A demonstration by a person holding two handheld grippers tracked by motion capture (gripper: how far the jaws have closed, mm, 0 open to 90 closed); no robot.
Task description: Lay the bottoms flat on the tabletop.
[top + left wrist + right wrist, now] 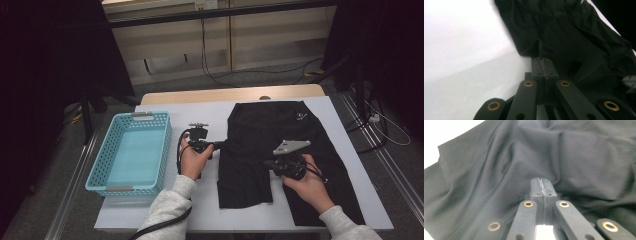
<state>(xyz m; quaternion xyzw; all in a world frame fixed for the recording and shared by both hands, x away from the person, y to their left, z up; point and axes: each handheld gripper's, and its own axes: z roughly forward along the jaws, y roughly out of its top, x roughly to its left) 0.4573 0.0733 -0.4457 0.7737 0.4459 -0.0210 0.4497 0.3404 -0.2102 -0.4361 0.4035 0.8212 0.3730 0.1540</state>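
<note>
A pair of black shorts (270, 130) lies spread on the white table (200, 112), waistband at the far side. My left gripper (220, 145) is at the garment's left edge, its jaws pressed together on a pinch of that edge (541, 59). In the left gripper view the cloth (564, 32) rises in a small ridge to the tips. My right gripper (266, 162) rests near the crotch between the two legs, jaws together (541, 180), with dark fabric (574, 152) puckered and drawn in toward the tips.
A light blue plastic basket (95, 175) stands at the table's left side, beside my left hand. Bare white tabletop lies between basket and shorts. Beyond the far edge are floor cables and dark stands.
</note>
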